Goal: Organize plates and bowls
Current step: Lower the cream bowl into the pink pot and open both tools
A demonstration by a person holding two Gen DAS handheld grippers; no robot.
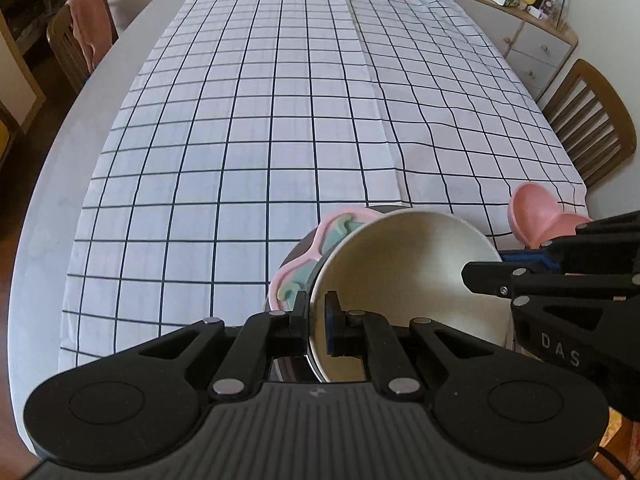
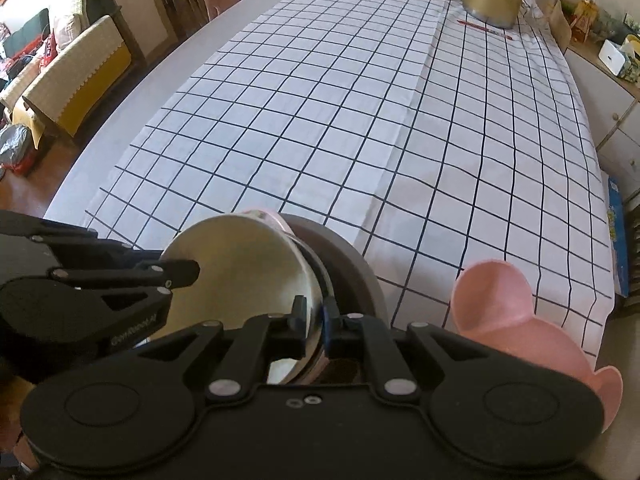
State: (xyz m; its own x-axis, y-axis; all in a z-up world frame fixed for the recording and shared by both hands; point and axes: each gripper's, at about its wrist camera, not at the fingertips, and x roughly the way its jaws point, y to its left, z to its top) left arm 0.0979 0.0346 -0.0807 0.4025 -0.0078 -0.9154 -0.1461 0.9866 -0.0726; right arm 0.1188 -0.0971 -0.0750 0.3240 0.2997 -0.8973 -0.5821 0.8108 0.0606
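Both grippers pinch the rim of one steel bowl [image 1: 404, 280]: the left gripper [image 1: 316, 320] on its left edge, the right gripper [image 2: 316, 320] on the opposite edge. The bowl sits over a pink patterned plate [image 1: 308, 256] and a dark plate [image 2: 352, 264] on the checked tablecloth [image 1: 280, 120], with a pink lobed dish [image 2: 496, 304] just beside.

Home dining room: clothed table [image 1: 280, 120], chairs [image 1: 588, 120], sofa [image 2: 72, 80].

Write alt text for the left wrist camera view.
The left gripper clamps the rim of a steel bowl above a pink patterned plate, while the right gripper grips the opposite rim. Beyond lie a checked tablecloth and a pink dish.
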